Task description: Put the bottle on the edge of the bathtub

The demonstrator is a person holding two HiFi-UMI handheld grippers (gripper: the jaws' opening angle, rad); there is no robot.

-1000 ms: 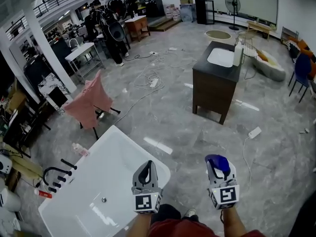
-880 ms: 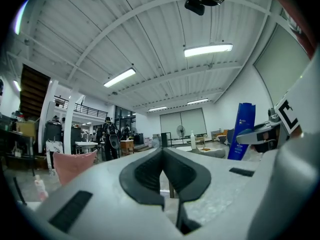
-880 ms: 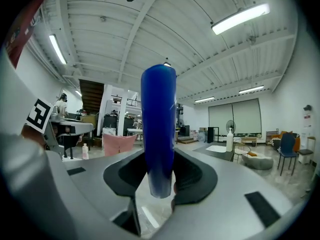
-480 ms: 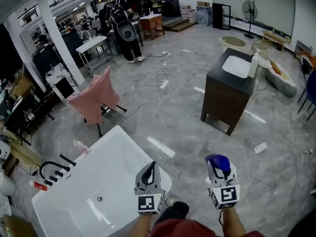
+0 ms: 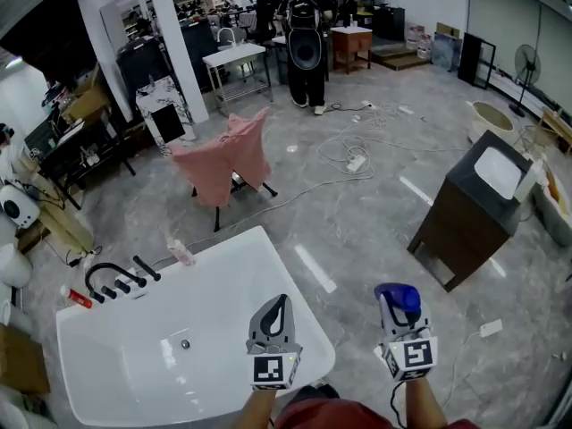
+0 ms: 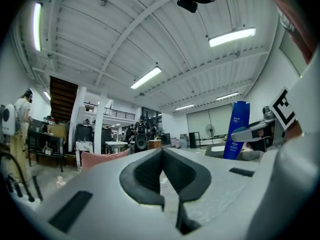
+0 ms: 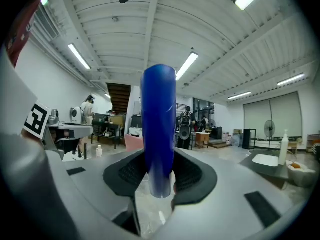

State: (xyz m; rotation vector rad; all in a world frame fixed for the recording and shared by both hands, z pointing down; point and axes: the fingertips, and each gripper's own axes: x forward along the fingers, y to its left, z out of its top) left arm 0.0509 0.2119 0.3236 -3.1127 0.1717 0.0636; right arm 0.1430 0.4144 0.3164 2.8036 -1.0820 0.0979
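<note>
While the right gripper hangs over the grey floor just to the right of the white bathtub, its jaws are clamped on the lower part of a blue bottle, one dark pad on each side of the bottle, which stands upright between them in the right gripper view. The bottle is well apart from the tub's rim and touches nothing but the pads. The left gripper hovers over the near right corner of the bathtub, its jaws pressed together with nothing between them, as the left gripper view shows; in that same view the blue bottle stands off to the right in the other gripper's grip. A black faucet sits at the tub's left side, and a small pale bottle lies by the far rim. Beyond the tub stand a chair draped in pink cloth and a dark vanity cabinet with a white basin, with cables strewn across the floor and a person standing farther back.
</note>
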